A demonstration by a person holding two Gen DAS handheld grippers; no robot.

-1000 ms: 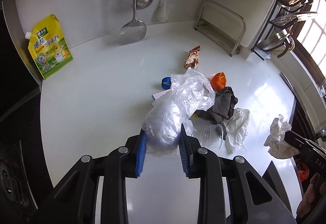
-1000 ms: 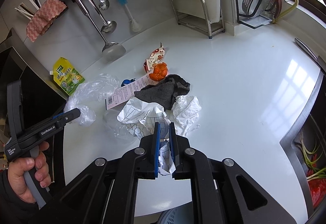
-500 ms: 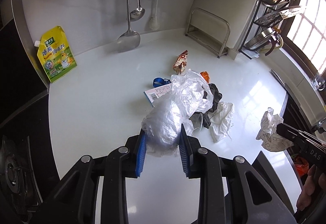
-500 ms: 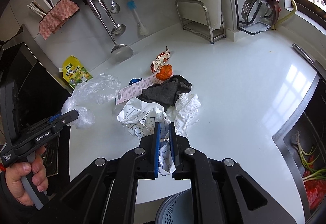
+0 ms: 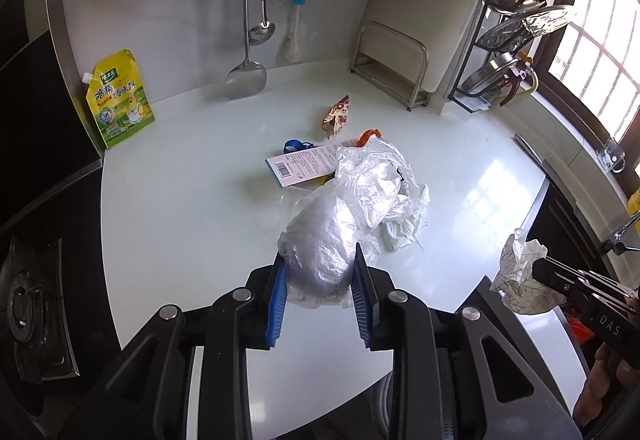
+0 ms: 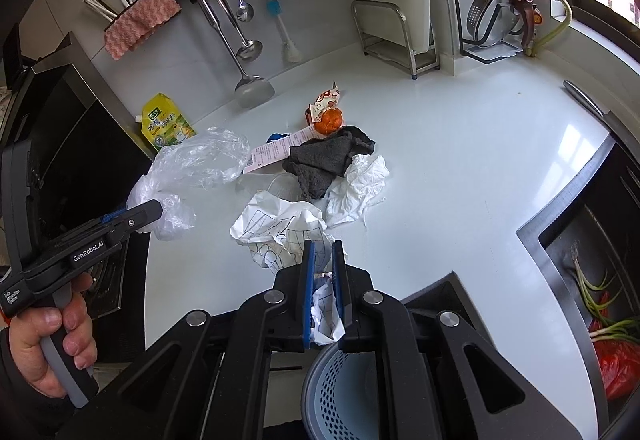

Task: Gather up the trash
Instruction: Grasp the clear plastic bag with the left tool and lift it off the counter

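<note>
Glossy white countertop (image 5: 180,208), crinkled clear plastic bag (image 5: 332,236), crumpled printed paper (image 6: 280,228)

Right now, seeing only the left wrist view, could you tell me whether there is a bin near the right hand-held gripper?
Observer: Yes, a perforated bin sits just below the right hand-held gripper, which is shut on paper.
Operator: Thanks; what does my bag hide?
Observer: A dark cloth on the counter, touching a white tissue.
Operator: And the sink?
Observer: Scallions and a red bag lie in it.
</note>
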